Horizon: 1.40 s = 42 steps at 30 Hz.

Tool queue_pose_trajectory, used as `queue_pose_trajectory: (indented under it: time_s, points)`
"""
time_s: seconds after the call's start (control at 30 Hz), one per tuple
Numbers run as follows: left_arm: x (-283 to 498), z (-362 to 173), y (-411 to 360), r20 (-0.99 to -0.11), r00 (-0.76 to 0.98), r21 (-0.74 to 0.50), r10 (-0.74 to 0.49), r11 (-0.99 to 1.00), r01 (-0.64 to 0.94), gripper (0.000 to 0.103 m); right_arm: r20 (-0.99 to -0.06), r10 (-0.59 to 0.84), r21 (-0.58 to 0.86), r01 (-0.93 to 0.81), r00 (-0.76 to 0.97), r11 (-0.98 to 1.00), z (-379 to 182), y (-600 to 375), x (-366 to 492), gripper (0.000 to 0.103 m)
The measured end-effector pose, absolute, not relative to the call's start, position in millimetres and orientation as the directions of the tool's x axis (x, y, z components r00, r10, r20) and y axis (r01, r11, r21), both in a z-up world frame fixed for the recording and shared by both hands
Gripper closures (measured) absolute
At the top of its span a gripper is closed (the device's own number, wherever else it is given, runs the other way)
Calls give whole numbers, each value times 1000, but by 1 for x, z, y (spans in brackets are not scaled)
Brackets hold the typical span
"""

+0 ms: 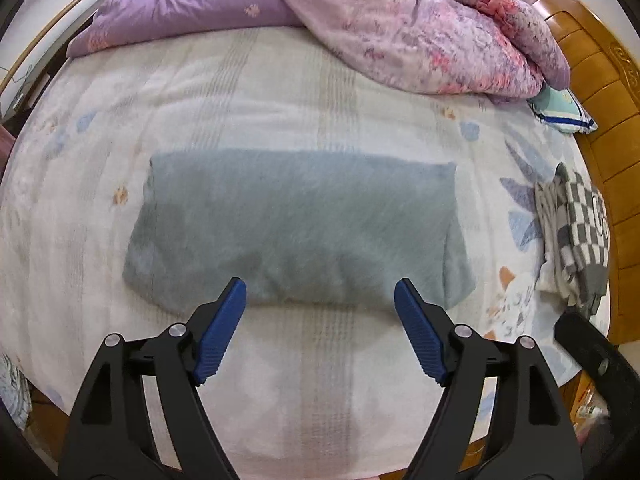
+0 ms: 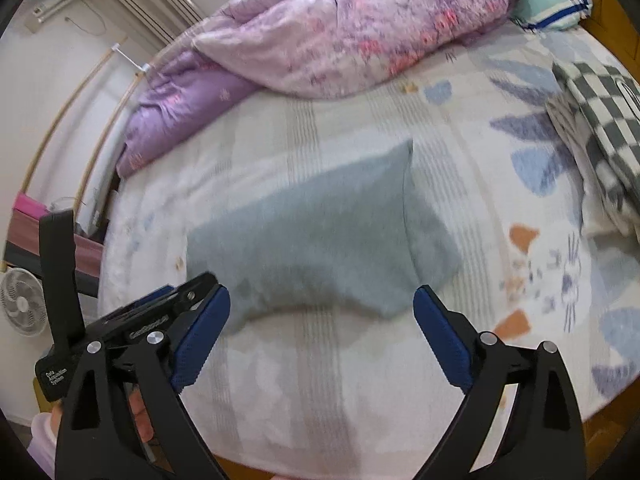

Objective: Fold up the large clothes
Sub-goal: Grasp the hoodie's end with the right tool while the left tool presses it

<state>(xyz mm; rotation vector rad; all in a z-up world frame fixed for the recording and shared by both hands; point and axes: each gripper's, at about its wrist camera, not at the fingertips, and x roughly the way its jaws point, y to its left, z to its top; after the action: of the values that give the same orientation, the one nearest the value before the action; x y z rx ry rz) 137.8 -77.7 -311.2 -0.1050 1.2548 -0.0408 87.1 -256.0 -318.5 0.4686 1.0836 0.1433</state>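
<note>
Lying flat in the middle of the bed sheet (image 1: 280, 92), the grey-green garment (image 1: 296, 228) is folded into a wide rectangle, with a narrower flap of the same cloth showing along its right side. Both views are slightly blurred.

From the left wrist view, going left to right: a purple quilt (image 1: 180, 12) sits bunched at the far left end of the bed, and a pink flowered quilt (image 1: 420, 28) is heaped over it, trailing toward the far right corner. Just beside the end of that quilt, a small pillow (image 1: 564, 112) with a blue border rests against the wooden bed frame (image 1: 612, 184). Nearer on the right edge lies a checkered cloth (image 1: 576, 232), well apart from the garment. The left gripper (image 1: 320, 292) hovers over the garment's near edge with its blue-padded fingers (image 1: 224, 320) spread wide, holding nothing.

From the right wrist view, a white fan (image 2: 22, 304) stands on the floor at the far left, beside the bed. The left gripper (image 2: 176, 300) enters from that side, near the garment's (image 2: 320, 236) near left corner; whether it touches the cloth cannot be told. The right gripper (image 2: 320, 304) is held just short of the garment's near edge, its fingers (image 2: 440, 332) also spread apart and empty. The checkered cloth (image 2: 600, 120) lies at the far right of the sheet (image 2: 360, 360).
</note>
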Motion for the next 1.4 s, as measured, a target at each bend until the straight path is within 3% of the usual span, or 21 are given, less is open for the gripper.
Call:
queue_pose_trajectory:
  time_s: [0.3, 0.5, 0.7, 0.83, 0.97, 1.03, 1.17, 1.2, 1.23, 1.27, 1.3, 1.33, 1.37, 1.4]
  points:
    - [197, -306, -98, -933, 358, -34, -29, 999, -8, 16, -638, 526, 569, -116, 562, 814, -345, -333, 185, 13]
    - [228, -323, -98, -936, 351, -16, -9, 1000, -15, 16, -690, 593, 592, -148, 414, 792, -436, -365, 285, 13]
    - [238, -357, -96, -951, 308, 13, 21, 1000, -28, 16, -622, 745, 744, -113, 240, 658, -538, -370, 346, 14]
    - [236, -387, -95, -960, 278, 34, 39, 999, -23, 16, -461, 857, 853, -148, 231, 500, -560, -375, 345, 15]
    - [236, -410, -88, -962, 273, 1, 23, 997, -79, 17, -437, 898, 874, -216, 40, 435, -560, -350, 326, 15]
    - [234, -416, -83, -966, 260, -42, -8, 991, -125, 18, -469, 883, 858, -251, -24, 449, -557, -334, 308, 14]
    - [229, -414, -81, -966, 254, -90, -42, 980, -177, 34, -368, 926, 925, -140, -89, 354, -561, -320, 265, 16]
    - [229, -412, -83, -967, 251, -98, -52, 980, -174, 38, -381, 922, 920, -134, -74, 369, -560, -321, 257, 19]
    - [230, -409, -86, -967, 247, -106, -63, 981, -162, 44, -438, 898, 895, -119, -48, 430, -559, -323, 243, 36]
    - [232, -407, -88, -967, 244, -109, -71, 983, -146, 53, -506, 863, 860, -87, -17, 503, -558, -326, 236, 65]
    - [235, -403, -92, -967, 243, -104, -72, 987, -124, 58, -549, 836, 836, 7, 9, 549, -562, -332, 229, 72]
    - [238, -400, -93, -969, 237, -95, -65, 988, -119, 68, -522, 853, 849, 110, 21, 517, -567, -339, 224, 81]
    - [241, -399, -94, -972, 226, -88, -59, 989, -122, 78, -495, 867, 855, 201, 46, 478, -568, -346, 217, 85]
    - [246, -399, -94, -976, 207, -87, -59, 988, -126, 82, -505, 861, 847, 228, 65, 480, -565, -347, 213, 85]
